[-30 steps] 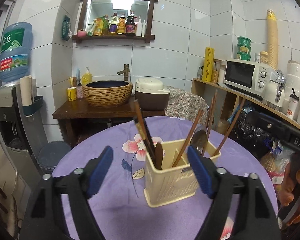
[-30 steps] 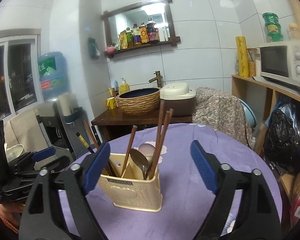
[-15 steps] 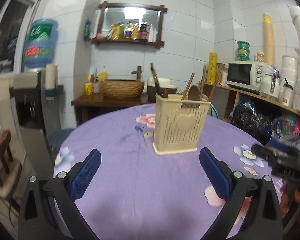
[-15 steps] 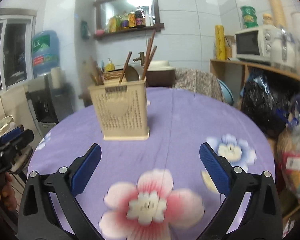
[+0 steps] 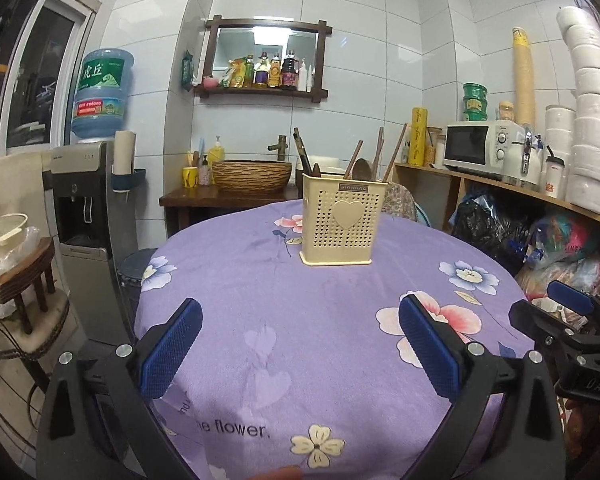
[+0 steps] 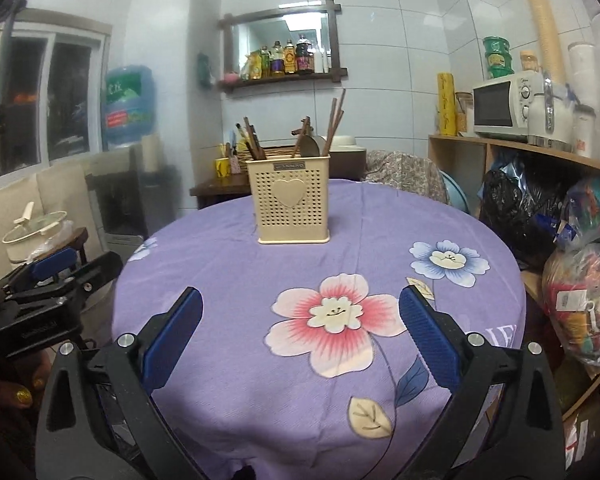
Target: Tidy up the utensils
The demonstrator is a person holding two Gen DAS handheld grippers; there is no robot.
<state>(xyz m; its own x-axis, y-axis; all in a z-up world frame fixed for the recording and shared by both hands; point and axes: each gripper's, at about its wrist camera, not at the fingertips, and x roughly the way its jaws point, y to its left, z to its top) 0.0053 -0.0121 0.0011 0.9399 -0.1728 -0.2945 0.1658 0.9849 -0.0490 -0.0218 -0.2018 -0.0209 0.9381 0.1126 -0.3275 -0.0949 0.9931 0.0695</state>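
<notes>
A cream perforated utensil holder (image 5: pixel 343 220) (image 6: pixel 292 199) with a heart on its front stands upright near the far side of a round table under a purple flowered cloth (image 5: pixel 300 320) (image 6: pixel 300 272). Brown chopsticks (image 6: pixel 335 120) and a spoon (image 5: pixel 362 169) stick out of its top. My left gripper (image 5: pixel 300 346) is open and empty, low over the table's near edge, well short of the holder. My right gripper (image 6: pixel 300 342) is open and empty too, at the near edge to the holder's right. Each gripper shows at the other view's side: the right gripper (image 5: pixel 572 320), the left gripper (image 6: pixel 48 276).
A water dispenser (image 5: pixel 84 216) and a wooden stool (image 5: pixel 24 280) stand left of the table. Behind it are a dark side table with a woven basin (image 5: pixel 252 174) and a rice cooker. A shelf with a microwave (image 5: pixel 480 146) and filled bags (image 6: pixel 580 248) runs along the right.
Both grippers have drawn back from just over the holder to the table's near edge and sunk lower. Their jaws have spread a little wider. The holder now looks small and far.
</notes>
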